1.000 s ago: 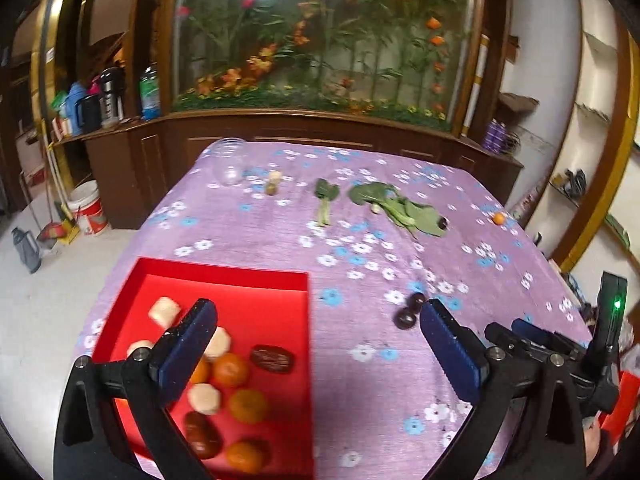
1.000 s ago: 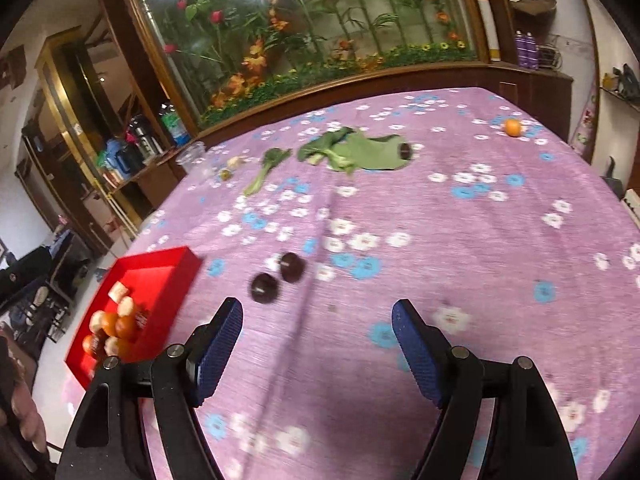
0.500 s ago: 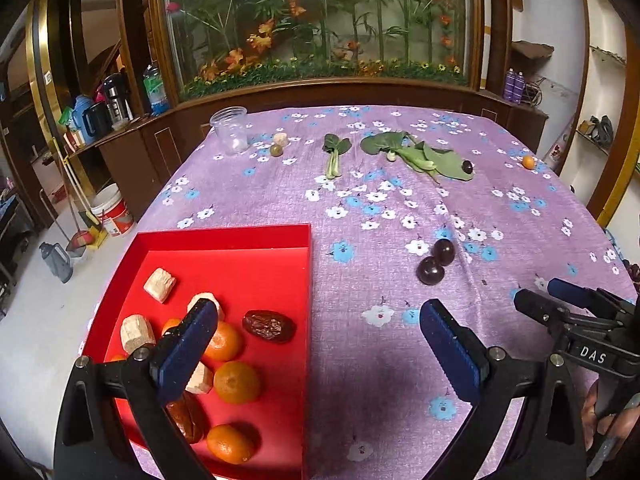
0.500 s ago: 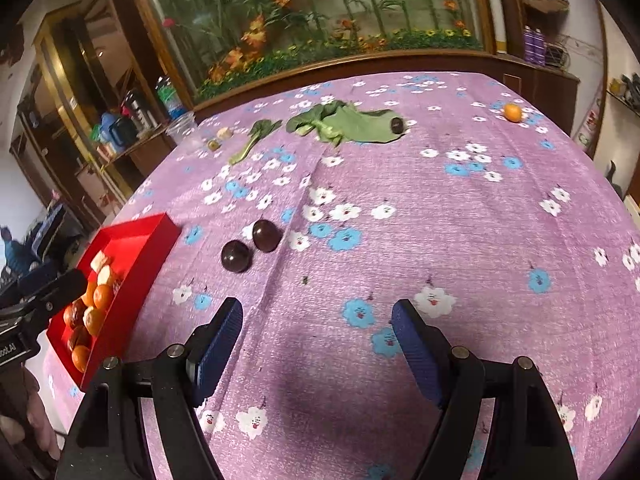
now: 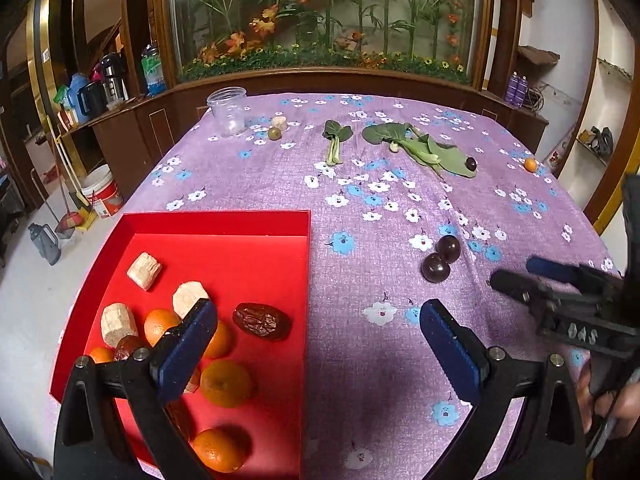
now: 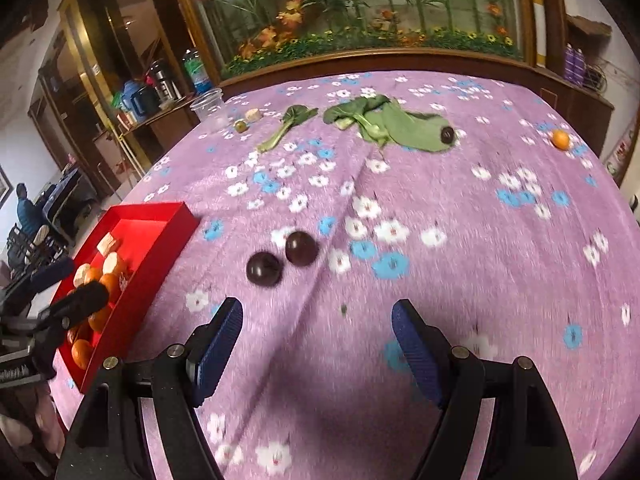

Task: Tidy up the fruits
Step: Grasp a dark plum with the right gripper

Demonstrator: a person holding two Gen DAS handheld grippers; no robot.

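From my remote station I see a tabletop [image 5: 360, 208] covered in purple cloth printed with white and blue flowers. Behind it stands a large glass display case [image 5: 320, 20] in a dark wooden frame, filled with bamboo stalks and orange and red flowers. A wooden side counter [image 5: 120, 112] on the left carries bottles and jugs. A white bucket [image 5: 102, 196] stands on the pale floor [image 5: 24, 300]. White wall shelves [image 5: 612, 80] line the right side. Lighting is even.

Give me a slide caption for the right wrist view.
Open right gripper approaches two dark plums beside the red tray.
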